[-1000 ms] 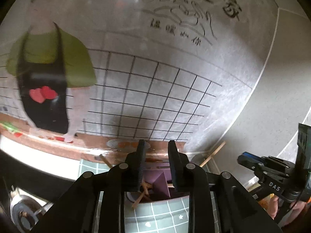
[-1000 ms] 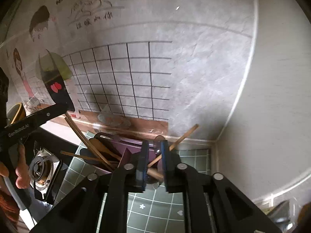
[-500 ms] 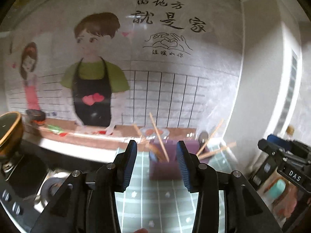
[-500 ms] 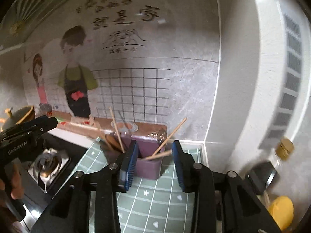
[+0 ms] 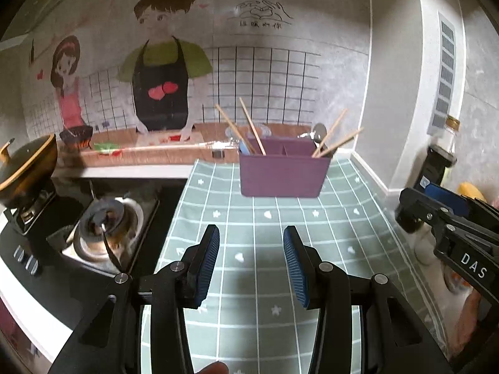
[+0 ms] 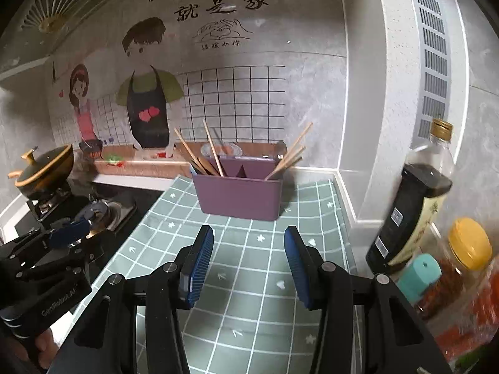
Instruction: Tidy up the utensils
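A purple utensil holder [image 5: 282, 173] stands at the back of the green checked mat [image 5: 259, 258], against the wall. It also shows in the right wrist view [image 6: 240, 193]. Wooden chopsticks [image 5: 252, 131] lean out of its left and right compartments [image 6: 290, 155], and a metal spoon [image 5: 318, 132] sticks up at its right end. My left gripper [image 5: 251, 258] is open and empty, well back from the holder. My right gripper [image 6: 248, 261] is open and empty, also back from it. Each gripper shows at the edge of the other's view.
A gas stove with a burner [image 5: 106, 221] and a lidded pot [image 5: 25, 162] lies left of the mat. Bottles and jars stand at the right: a dark sauce bottle [image 6: 408, 205], a yellow-lidded jar [image 6: 464, 249], a teal-capped one [image 6: 418, 274]. The wall corner is behind the holder.
Both grippers have pulled back and up from right over the holder and have opened wide. The chopsticks stay in the holder.
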A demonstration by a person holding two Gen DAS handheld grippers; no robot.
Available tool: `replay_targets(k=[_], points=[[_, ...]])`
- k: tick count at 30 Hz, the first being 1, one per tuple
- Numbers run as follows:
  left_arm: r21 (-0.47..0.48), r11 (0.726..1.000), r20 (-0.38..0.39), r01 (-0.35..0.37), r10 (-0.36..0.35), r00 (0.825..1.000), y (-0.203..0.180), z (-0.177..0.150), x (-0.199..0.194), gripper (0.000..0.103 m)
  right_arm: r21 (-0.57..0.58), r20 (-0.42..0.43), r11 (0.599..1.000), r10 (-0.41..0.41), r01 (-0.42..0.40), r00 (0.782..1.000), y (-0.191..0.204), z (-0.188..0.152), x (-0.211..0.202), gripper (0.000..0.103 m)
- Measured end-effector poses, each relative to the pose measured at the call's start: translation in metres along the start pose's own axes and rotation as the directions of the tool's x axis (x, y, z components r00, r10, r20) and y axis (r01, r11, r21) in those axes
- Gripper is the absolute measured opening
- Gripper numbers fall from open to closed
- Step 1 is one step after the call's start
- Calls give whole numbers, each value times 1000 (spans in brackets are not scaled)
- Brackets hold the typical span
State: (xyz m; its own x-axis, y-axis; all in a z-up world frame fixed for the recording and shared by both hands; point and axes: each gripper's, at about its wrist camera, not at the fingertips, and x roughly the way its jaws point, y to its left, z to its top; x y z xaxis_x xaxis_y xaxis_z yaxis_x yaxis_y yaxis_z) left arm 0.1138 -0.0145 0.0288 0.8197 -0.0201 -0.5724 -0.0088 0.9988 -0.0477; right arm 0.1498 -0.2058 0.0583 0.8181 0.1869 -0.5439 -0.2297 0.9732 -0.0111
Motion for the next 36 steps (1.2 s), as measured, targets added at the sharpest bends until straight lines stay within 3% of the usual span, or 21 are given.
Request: replay_targets(k=[11,36], points=[[15,999,2,28,-28,1000,-3,-6,-9,44,17,-26,999,-29,29,999,5,-26,-9,45],[14,998,-20,64,-64,998,-7,-8,-8,44,24,-41,999,-38,39,998,4,-30,-10,45]])
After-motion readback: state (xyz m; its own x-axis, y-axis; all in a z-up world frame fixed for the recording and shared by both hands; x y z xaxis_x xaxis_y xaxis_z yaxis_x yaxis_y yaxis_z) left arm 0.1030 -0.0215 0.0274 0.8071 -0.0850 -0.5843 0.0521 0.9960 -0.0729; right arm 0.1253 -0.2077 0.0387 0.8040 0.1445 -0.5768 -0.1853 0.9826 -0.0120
